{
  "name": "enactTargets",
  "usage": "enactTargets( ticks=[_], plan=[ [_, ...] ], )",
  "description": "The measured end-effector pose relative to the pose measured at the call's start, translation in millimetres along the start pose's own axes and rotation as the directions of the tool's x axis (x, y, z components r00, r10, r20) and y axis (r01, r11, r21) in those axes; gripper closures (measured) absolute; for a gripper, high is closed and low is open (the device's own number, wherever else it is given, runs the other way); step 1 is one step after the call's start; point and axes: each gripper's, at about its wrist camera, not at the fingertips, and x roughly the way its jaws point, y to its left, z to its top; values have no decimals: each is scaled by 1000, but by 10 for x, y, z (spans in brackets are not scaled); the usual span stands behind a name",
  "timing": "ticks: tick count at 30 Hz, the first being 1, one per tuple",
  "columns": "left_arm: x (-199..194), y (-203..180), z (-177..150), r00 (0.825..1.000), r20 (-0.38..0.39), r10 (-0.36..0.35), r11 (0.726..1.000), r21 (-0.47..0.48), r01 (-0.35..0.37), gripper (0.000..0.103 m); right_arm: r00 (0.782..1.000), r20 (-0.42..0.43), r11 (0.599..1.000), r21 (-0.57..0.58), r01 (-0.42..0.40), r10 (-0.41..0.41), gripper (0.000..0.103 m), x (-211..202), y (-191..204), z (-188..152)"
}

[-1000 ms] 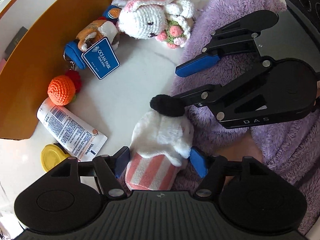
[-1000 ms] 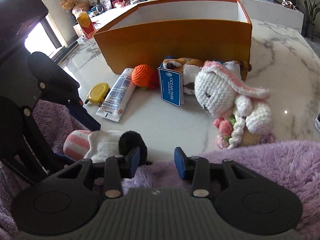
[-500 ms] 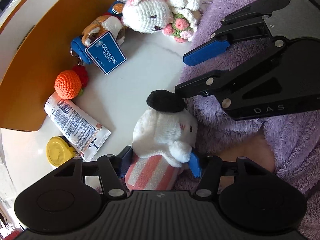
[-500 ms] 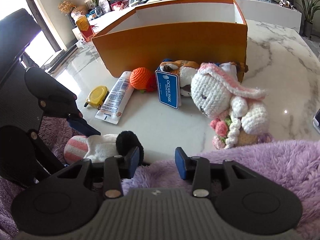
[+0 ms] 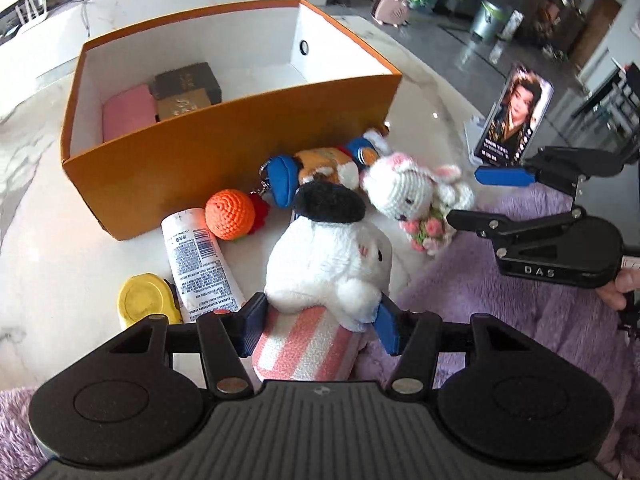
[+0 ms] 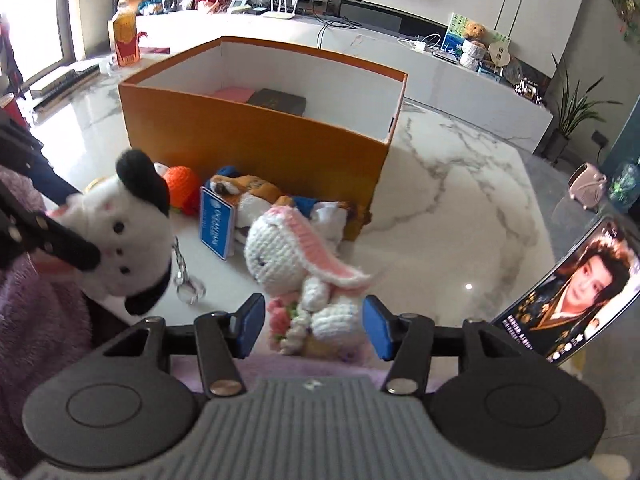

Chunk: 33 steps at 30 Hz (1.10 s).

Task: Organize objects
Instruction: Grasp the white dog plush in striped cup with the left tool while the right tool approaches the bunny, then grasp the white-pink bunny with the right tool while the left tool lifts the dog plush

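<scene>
My left gripper is shut on a white plush dog with a black ear and pink striped body, held above the table; it also shows at the left of the right wrist view. My right gripper is open above a crocheted white rabbit, also in the left wrist view. The orange box stands behind, holding a pink case and dark boxes.
On the marble table lie a lotion tube, a yellow tape measure, an orange crochet ball and an orange plush with a blue tag. A photo card stands at the right. Purple fluffy fabric lies near.
My left gripper lifted the plush dog off the table and tilted up toward the box. My right gripper rose, opened wider and moved over the crocheted rabbit.
</scene>
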Motion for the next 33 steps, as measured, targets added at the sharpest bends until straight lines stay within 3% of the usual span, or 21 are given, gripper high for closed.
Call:
enactTargets(
  ticks=[3,9,15,22,24,33],
  plan=[
    [8,49,97,998,58,-17,997,-73,21,38,999,-26,995,-100,28,-31,34,133,-24,63],
    [-23,47,161,993,113,-17,988,-153,34,38,996,-89,986,-162,-31,17,29,371,-106,158],
    [-6,25,154,993,116,-14,987,-155,33,38,979,-130,985,-55,-162,154,24,548,-248,166],
    [32,13,120,993,113,-28,983,-177,47,38,944,-160,955,105,-276,290,34,647,-440,125],
    [13,9,100,993,117,-28,982,-185,50,38,936,-156,946,122,-299,316,44,646,-424,122],
    [-170,39,26,986,165,-18,975,-215,54,38,955,-122,956,152,-250,269,52,425,-354,57]
  ],
)
